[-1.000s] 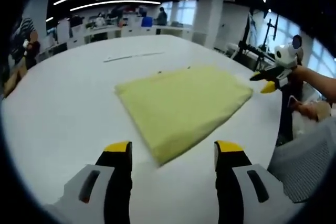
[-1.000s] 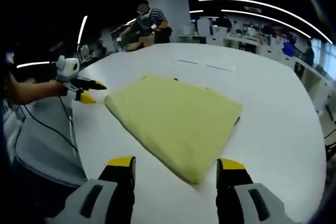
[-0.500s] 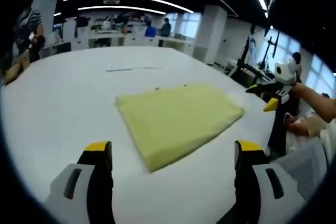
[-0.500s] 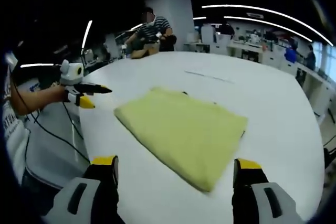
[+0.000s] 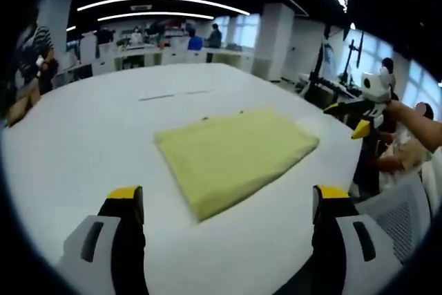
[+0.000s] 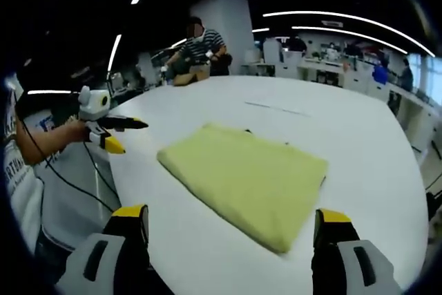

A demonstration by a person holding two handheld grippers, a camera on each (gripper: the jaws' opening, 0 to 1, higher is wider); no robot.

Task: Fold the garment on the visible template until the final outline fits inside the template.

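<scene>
A: What is nearest in the left gripper view?

B: The left gripper (image 5: 226,202), its jaws wide apart and holding nothing, above the bare white table (image 5: 83,136). The right gripper (image 6: 231,222) is the same in its own view: jaws wide apart, empty.

A: And the garment?

B: The yellow garment (image 5: 231,153) lies beyond the jaws, flat on the table, folded into a compact four-sided shape. No gripper touches it.

A: Does it fit inside the template?

B: I cannot tell. Only small dark marks (image 6: 248,131) show at its far edge, maybe the template corners.

A: So how to do this step well?

B: I judge the folding is nearly finished. Compare each edge with the marks before stopping, and keep both grippers clear so the cloth is not dragged.

A: And further away?

B: A person (image 6: 197,46) stands behind the table.
</scene>
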